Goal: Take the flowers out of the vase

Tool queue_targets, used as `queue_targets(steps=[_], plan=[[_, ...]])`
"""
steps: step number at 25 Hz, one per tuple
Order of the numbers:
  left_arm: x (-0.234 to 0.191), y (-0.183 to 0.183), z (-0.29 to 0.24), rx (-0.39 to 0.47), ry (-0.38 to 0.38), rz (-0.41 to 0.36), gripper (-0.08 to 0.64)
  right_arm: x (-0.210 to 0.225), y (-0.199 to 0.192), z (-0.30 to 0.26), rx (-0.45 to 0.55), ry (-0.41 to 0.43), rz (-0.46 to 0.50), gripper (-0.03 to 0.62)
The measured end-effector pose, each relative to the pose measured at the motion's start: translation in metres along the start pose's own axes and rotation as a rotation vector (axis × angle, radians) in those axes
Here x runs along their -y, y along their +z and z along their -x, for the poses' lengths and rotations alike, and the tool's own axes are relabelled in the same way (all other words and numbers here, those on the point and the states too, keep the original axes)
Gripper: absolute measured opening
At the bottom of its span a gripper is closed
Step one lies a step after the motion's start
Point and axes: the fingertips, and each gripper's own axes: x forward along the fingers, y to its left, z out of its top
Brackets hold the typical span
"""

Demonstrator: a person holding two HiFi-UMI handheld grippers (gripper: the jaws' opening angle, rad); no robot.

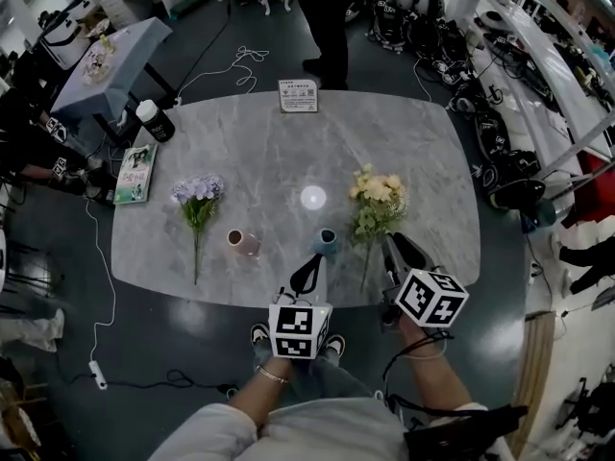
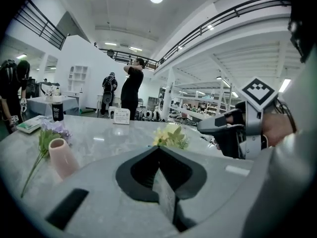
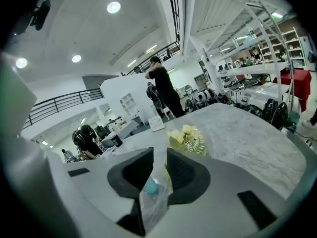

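Both bunches lie flat on the grey marble table (image 1: 288,152): purple flowers (image 1: 198,192) at the left, yellow flowers (image 1: 377,198) at the right, stems toward me. A pink vase (image 1: 242,242) and a blue vase (image 1: 325,241) sit between them near the front edge. My left gripper (image 1: 309,272) hovers just in front of the blue vase, jaws shut and empty (image 2: 159,148). My right gripper (image 1: 396,246) hangs beside the yellow stem, jaws a little apart (image 3: 159,155) with nothing gripped. Past those jaws I see the blue vase (image 3: 150,185) and yellow flowers (image 3: 185,138).
A black bottle with a white cap (image 1: 154,120) and a book (image 1: 135,173) sit at the table's left end, and a sign card (image 1: 298,95) stands at the far edge. A person (image 1: 327,17) stands beyond it. Cables trail on the floor.
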Motion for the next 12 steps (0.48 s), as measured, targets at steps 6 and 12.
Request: queue_targets(steps=[6,12], plan=[[-0.004,0.027,0.022,0.039,-0.01,-0.016,0.009,-0.018,0.004,0.025,0.041,-0.03,0.001,0.046],[-0.009,0.041,0.04,0.041,-0.037,-0.041,0.009,-0.036,-0.002,0.042,0.066,-0.05,0.005,0.02]])
